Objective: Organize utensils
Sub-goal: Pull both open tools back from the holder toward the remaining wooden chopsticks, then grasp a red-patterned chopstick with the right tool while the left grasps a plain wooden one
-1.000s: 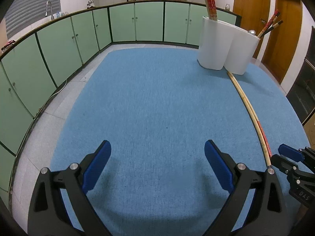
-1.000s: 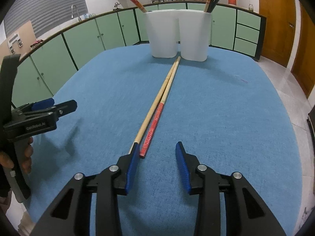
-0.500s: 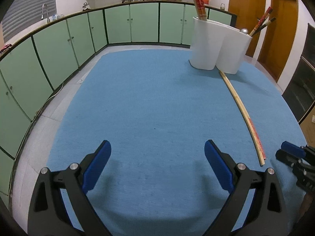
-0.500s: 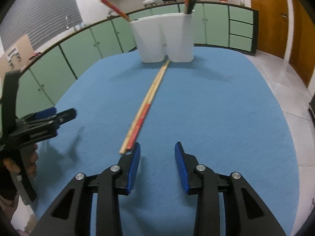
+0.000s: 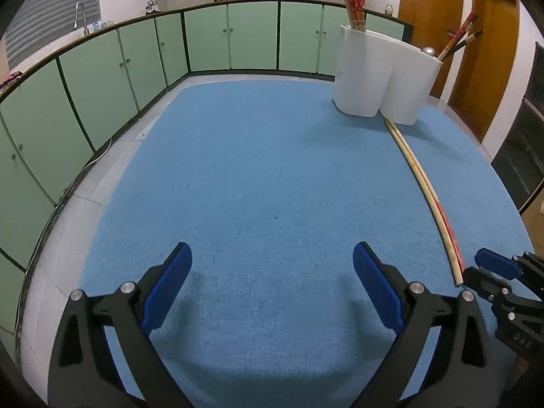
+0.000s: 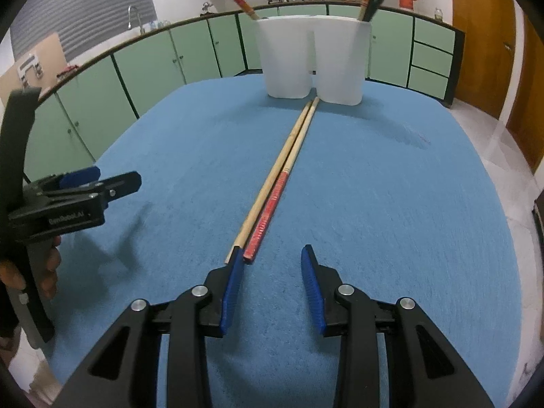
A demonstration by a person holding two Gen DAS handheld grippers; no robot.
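A pair of long chopsticks (image 6: 282, 173) lies side by side on the blue mat (image 6: 391, 210), running from near the centre of the right wrist view up toward twelve o'clock, where its far tips stop just at the foot of the white twin holder (image 6: 312, 61); one stick has a red handle end (image 6: 263, 224), the other is plain wood. The holder already has other chopsticks standing in both cups. The right gripper (image 6: 272, 272) sits low over the near ends, jaws partly apart and gripping nothing, its left pad at or just beside the wooden tip, so the step in hand looks like the approach to pick up. Next it probably needs to shift toward ten o'clock so both sticks fall between the pads. The left gripper (image 5: 268, 272) hangs wide apart and empty over bare mat, with the pair off at three o'clock in its own view.
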